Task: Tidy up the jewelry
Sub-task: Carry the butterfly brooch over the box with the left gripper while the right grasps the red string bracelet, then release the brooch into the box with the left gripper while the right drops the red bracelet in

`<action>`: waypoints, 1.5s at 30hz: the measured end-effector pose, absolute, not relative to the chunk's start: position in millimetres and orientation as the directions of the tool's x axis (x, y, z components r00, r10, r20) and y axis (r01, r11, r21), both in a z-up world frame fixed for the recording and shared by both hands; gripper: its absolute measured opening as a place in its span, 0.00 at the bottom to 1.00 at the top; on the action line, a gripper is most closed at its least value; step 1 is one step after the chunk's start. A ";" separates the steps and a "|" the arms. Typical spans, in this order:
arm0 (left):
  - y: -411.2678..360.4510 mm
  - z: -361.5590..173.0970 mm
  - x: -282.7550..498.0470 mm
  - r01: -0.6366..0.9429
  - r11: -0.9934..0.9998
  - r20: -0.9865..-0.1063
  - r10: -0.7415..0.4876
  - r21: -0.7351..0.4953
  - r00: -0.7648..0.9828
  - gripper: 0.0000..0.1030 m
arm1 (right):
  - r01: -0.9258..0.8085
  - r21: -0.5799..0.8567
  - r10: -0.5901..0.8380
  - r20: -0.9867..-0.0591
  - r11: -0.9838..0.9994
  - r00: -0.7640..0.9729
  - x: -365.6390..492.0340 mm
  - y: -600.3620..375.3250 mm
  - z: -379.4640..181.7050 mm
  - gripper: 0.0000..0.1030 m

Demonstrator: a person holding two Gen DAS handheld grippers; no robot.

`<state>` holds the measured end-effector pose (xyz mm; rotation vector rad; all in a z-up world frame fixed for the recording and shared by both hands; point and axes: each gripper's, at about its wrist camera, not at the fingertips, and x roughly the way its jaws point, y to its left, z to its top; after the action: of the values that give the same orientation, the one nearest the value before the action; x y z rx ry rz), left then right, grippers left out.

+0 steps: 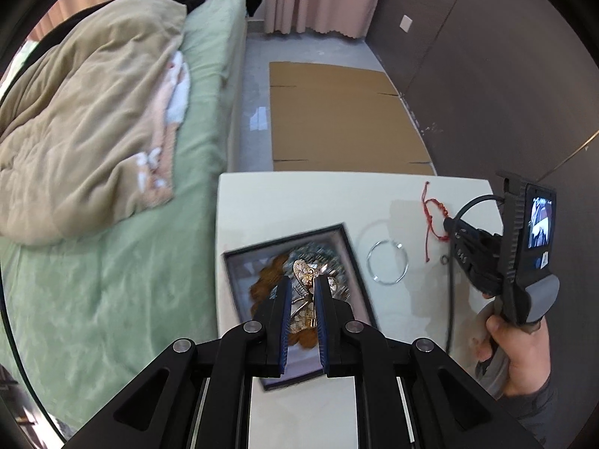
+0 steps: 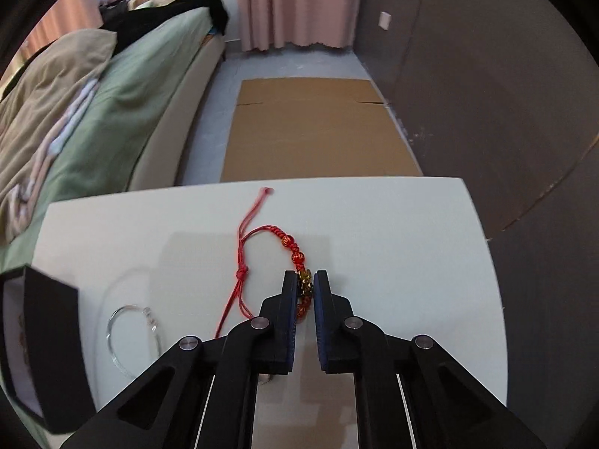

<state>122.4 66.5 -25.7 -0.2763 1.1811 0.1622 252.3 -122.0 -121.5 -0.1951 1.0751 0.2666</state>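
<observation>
Red cord bracelet (image 2: 262, 258) mid-tabletop (image 2: 393, 232) — right gripper (image 2: 304, 284) fingers clamped on its gold charm; left gripper (image 1: 302, 288) fingers nearly together above jewelry box (image 1: 239, 262) w/ nothing visibly gripped.

A bed (image 1: 123, 247) with a green sheet and rumpled beige blanket (image 1: 86, 119) stood beside the white tabletop (image 2: 393, 232). Flattened cardboard (image 2: 314, 131) lay on the grey floor (image 1: 251, 112), under pink curtains (image 2: 295, 3) and a dark wall (image 2: 486, 93).
</observation>
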 end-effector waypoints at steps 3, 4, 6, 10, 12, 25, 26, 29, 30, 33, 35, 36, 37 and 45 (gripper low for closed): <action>73.6 -25.2 111.7 -0.284 0.950 -0.928 -0.015 -0.129 0.372 0.12 | -0.314 0.032 0.169 -0.892 0.949 0.420 248.8 -130.1 -117.3 0.10; 75.4 -25.8 108.5 -0.289 0.948 -0.929 -0.015 -0.130 0.370 0.12 | -0.315 0.039 0.177 -0.889 0.948 0.423 246.8 -133.3 -114.1 0.10; 76.9 -27.0 103.7 -0.295 0.946 -0.930 -0.017 -0.134 0.367 0.12 | -0.320 0.056 0.198 -0.880 0.946 0.432 242.7 -136.8 -106.6 0.10; 74.0 -30.1 97.7 -0.294 0.945 -0.932 -0.025 -0.140 0.362 0.12 | -0.335 0.139 0.283 -0.855 0.932 0.435 230.3 -142.6 -88.0 0.10; 73.2 -33.9 96.5 -0.300 0.943 -0.934 -0.030 -0.144 0.355 0.13 | -0.343 0.189 0.332 -0.842 0.920 0.425 226.2 -144.8 -80.7 0.10; 78.7 -64.8 91.6 -0.385 0.904 -0.948 -0.064 -0.187 0.311 0.23 | -0.496 0.489 0.668 -0.685 0.717 0.291 175.5 -118.1 -49.4 0.10; 79.4 -63.0 89.4 -0.385 0.903 -0.946 -0.064 -0.191 0.317 0.33 | -0.503 0.510 0.689 -0.669 0.698 0.279 172.8 -115.4 -48.2 0.10; 83.1 -52.4 82.3 -0.388 0.903 -0.937 -0.043 -0.185 0.347 0.54 | -0.528 0.555 0.740 -0.627 0.643 0.243 166.0 -103.5 -45.1 0.10; 85.8 -47.5 79.1 -0.390 0.902 -0.933 -0.034 -0.183 0.359 0.55 | -0.535 0.562 0.750 -0.619 0.631 0.234 164.1 -99.3 -44.0 0.10; 93.9 -39.8 74.4 -0.401 0.898 -0.930 -0.024 -0.181 0.367 0.55 | -0.550 0.595 0.782 -0.592 0.586 0.193 158.0 -85.1 -44.3 0.10; 100.8 -35.0 70.4 -0.412 0.893 -0.929 -0.016 -0.180 0.371 0.55 | -0.551 0.628 0.807 -0.569 0.550 0.158 154.6 -76.8 -46.0 0.10; 103.8 -32.9 68.9 -0.418 0.891 -0.928 -0.010 -0.178 0.373 0.55 | -0.552 0.640 0.818 -0.557 0.534 0.146 152.9 -73.7 -46.5 0.10; 107.2 -30.5 66.8 -0.425 0.888 -0.927 -0.005 -0.177 0.376 0.55 | -0.557 0.639 0.818 -0.557 0.531 0.141 150.5 -69.1 -46.7 0.10; 104.6 -24.7 68.0 -0.415 0.892 -0.923 -0.008 -0.181 0.385 0.55 | -0.494 0.597 0.744 -0.645 0.632 0.173 158.1 -75.6 -57.3 0.67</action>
<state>68.0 104.6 -24.7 -0.4185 1.1550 0.2688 158.1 -75.6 -57.3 0.2756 1.0806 0.8939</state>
